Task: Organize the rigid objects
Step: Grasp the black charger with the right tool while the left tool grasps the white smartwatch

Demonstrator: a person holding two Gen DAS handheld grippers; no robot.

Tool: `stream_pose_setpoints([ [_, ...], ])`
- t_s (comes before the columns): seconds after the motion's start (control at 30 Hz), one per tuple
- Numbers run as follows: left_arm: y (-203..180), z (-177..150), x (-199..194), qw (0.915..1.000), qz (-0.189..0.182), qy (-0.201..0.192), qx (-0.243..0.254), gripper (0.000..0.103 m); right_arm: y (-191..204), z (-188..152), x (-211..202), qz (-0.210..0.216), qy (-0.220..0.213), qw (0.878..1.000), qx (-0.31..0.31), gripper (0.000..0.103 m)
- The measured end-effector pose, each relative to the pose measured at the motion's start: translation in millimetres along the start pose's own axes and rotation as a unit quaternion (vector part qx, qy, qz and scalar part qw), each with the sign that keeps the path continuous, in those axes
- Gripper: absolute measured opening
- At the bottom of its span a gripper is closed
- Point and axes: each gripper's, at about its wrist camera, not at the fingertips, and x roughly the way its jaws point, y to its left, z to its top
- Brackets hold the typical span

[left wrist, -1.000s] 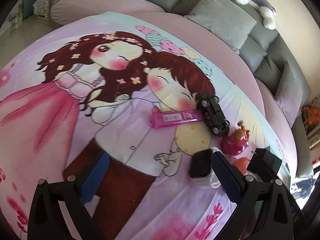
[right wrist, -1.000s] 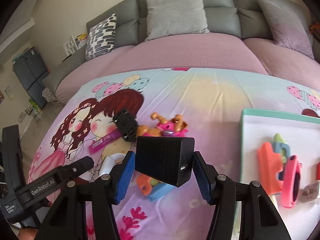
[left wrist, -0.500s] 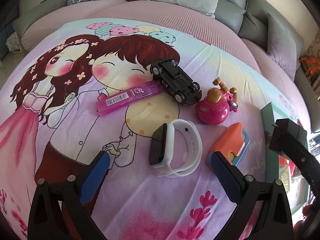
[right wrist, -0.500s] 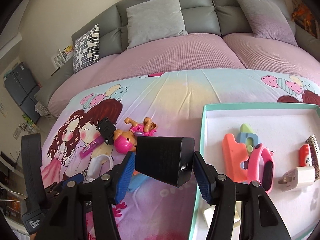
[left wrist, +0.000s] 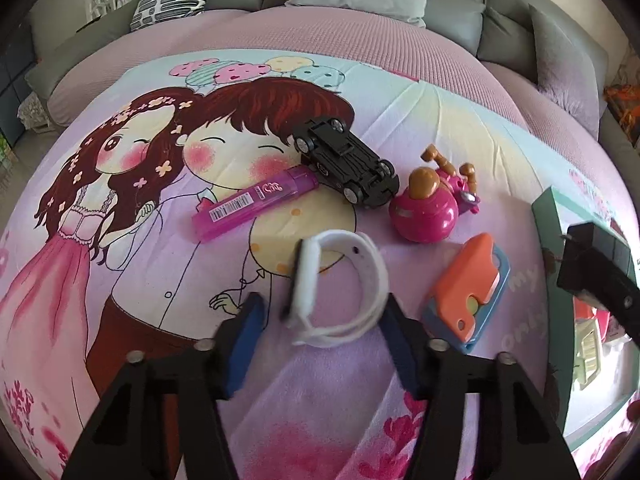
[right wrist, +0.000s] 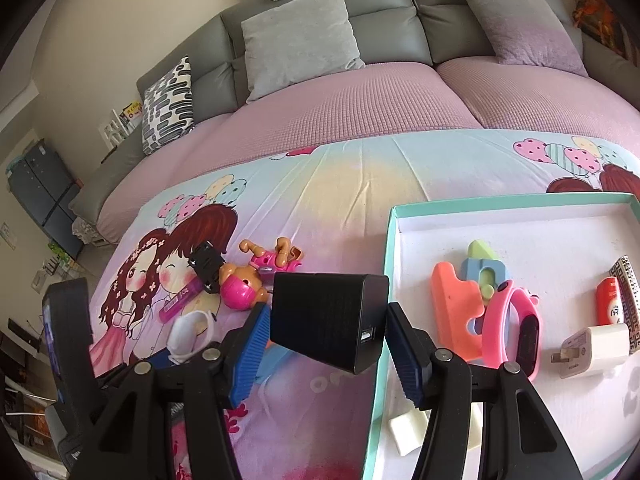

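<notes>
The right gripper (right wrist: 326, 344) is clamping a black charger block (right wrist: 330, 318) between its blue pads and is carrying it just beside the near-left rim of the teal tray (right wrist: 390, 264). The block is not yet inside the tray. A pink wristband (right wrist: 516, 322), an orange cutter (right wrist: 454, 306) and a white plug (right wrist: 596, 344) are already lying in the tray.

The left gripper (left wrist: 322, 328) is closing its jaws around a white smartwatch (left wrist: 340, 284), which is lying on the printed sheet (left wrist: 120, 280), well left of the tray. The watch is sitting between the pads; the right pad appears to be touching the strap, while a gap is showing at the left pad, so the grip is not yet made.

Beyond the watch, still farther from the tray than the watch's right side, a purple case (left wrist: 256, 204), a black toy car (left wrist: 346, 166), a pink toy (left wrist: 430, 208) and an orange-and-blue cutter (left wrist: 466, 288) are waiting on the sheet.

Step in hand: two transfers are running together, one carry and one pickup. Next, the right gripper needs to be moving over the rim and lowering the block onto a bare patch of tray floor. The left pads need to be seating on the watch body before lifting, since the looped strap is likely to flex.
</notes>
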Motion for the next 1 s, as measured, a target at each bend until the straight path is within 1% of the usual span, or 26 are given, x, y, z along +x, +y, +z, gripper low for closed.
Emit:
stream_pose_setpoints([
  [0.1,4.8,-1.5,-3.1,0.9999,-0.01,-0.002,-0.013,0.051,-1.5,0.3,-0.8,0.002,0.0,1.0,0.003,0.061],
  [0.3,-1.0,-2.0,-10.2,0.9998,-0.013,-0.01,-0.007,0.051,-3.2,0.6,-8.9,0.004,-0.006,1.0,0.005,0.061],
  [0.4,-3.5,0.5,-19.8,0.9996,-0.013,-0.024,-0.006,0.05,-6.5,0.9,-15.3,0.008,-0.012,1.0,0.009,0.061],
  [0.5,-6.3,2.0,-29.8,0.999,-0.021,-0.039,-0.006,0.05,-12.5,2.2,-23.0,0.012,-0.02,1.0,0.017,0.061],
  [0.63,-11.8,3.0,-38.9,0.9983,-0.024,-0.053,-0.002,0.049,-24.5,4.0,-34.8,0.009,-0.034,0.999,0.028,0.061],
  [0.67,-13.3,3.1,-39.2,0.9982,-0.023,-0.055,-0.001,0.031,-27.7,4.4,-36.9,0.007,-0.037,0.999,0.032,0.061],
  [0.7,-14.6,3.1,-39.0,0.9984,-0.022,-0.053,0.0,0.019,-30.8,5.1,-38.5,0.005,-0.04,0.999,0.036,0.061],
  [0.73,-15.5,2.9,-39.1,0.9983,-0.023,-0.054,-0.001,0.016,-34.2,5.9,-39.6,0.005,-0.041,0.998,0.039,0.061],
  [0.8,-19.1,3.0,-35.9,0.9987,-0.015,-0.049,0.006,0.016,-39.7,6.9,-40.4,0.006,-0.042,0.998,0.047,0.061],
  [0.9,-20.1,1.2,-28.9,0.9991,0.016,-0.038,0.01,0.016,-44.9,7.5,-39.8,0.009,-0.04,0.998,0.054,0.061],
  [1.0,-13.6,0.3,-24.6,0.9994,0.012,-0.032,-0.008,0.016,-47.5,8.1,-39.2,0.013,-0.04,0.997,0.058,0.061],
])
